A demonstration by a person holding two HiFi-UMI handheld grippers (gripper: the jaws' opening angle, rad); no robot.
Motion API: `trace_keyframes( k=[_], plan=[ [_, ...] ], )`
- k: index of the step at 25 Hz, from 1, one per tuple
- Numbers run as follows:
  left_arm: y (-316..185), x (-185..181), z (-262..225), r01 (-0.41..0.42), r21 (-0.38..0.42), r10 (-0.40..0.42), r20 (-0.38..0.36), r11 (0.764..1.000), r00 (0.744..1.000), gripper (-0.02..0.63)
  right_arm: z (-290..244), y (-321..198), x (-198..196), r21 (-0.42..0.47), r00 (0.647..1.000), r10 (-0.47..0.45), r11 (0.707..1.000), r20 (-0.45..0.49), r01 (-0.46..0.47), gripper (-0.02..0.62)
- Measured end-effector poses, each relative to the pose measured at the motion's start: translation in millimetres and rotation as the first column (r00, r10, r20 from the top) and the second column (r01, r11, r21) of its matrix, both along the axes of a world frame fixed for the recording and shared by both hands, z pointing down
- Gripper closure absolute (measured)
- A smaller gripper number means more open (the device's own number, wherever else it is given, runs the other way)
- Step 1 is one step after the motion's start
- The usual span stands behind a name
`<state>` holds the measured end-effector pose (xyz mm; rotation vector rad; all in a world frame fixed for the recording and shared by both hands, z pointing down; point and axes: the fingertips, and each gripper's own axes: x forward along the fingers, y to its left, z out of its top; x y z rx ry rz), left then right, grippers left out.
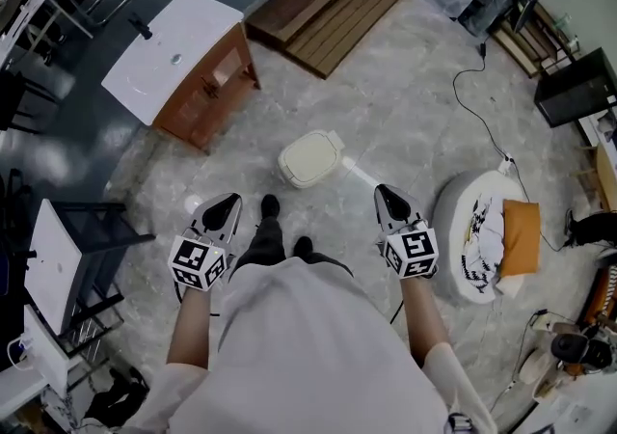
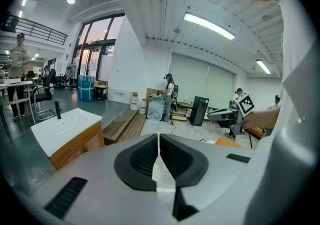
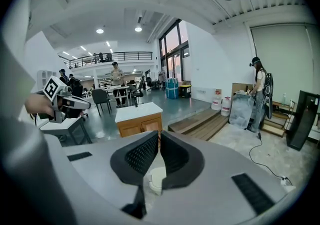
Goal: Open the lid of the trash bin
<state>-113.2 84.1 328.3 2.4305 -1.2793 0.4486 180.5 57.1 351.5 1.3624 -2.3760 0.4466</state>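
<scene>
Bare floor (image 1: 386,104) lies open all round the trash bin (image 1: 310,158) — I see a clear lane from either side. Obstacles: the person's shoe (image 1: 270,206) just short of it, the sink cabinet (image 1: 198,75) well off left, the round white cushion (image 1: 455,222) beside the right gripper (image 1: 390,203).

— Where is the bin?
— The cream plastic trash bin (image 1: 310,158) sits on the mottled grey stone floor (image 1: 386,94), lid down, just ahead of the person's black shoes (image 1: 270,206).
— And the tongs?
— The left tongs (image 1: 229,203) and right tongs (image 1: 384,193) hang either side of the shoes, both clear of the bin.
— Anything else nearby?
— A white-topped wooden cabinet (image 1: 183,66) at far left, and a round white cushion (image 1: 461,230) at right.
</scene>
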Motion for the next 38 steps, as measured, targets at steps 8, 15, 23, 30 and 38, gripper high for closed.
trace_keyframes(
  k=[8, 15, 23, 30, 38],
  plan=[
    [-58, -5, 10, -0.1, -0.004, 0.101, 0.025, 0.995, 0.995, 0.578, 6, -30, -5, -0.028, 0.998, 0.066, 0.997, -0.02, -0.067, 0.558],
    [-92, -14, 32, -0.183, -0.047, 0.185, 0.026, 0.982, 0.982, 0.578, 13, -43, -12, -0.059, 0.991, 0.119, 0.991, -0.062, -0.122, 0.558],
    [-124, -23, 68, -0.268, -0.11, 0.27, -0.002, 0.957, 0.963, 0.578, 33, -56, -31, -0.133, 0.98, 0.169, 0.974, -0.101, -0.182, 0.558],
    [-131, -22, 125, -0.374, -0.191, 0.384, 0.016, 0.908, 0.923, 0.578, 56, -52, -54, -0.219, 0.974, 0.19, 0.952, -0.126, -0.215, 0.558],
    [-128, -1, 180, -0.505, -0.264, 0.526, 0.009, 0.822, 0.85, 0.578, 95, -52, -78, -0.29, 0.969, 0.206, 0.927, -0.135, -0.237, 0.558]
  ],
)
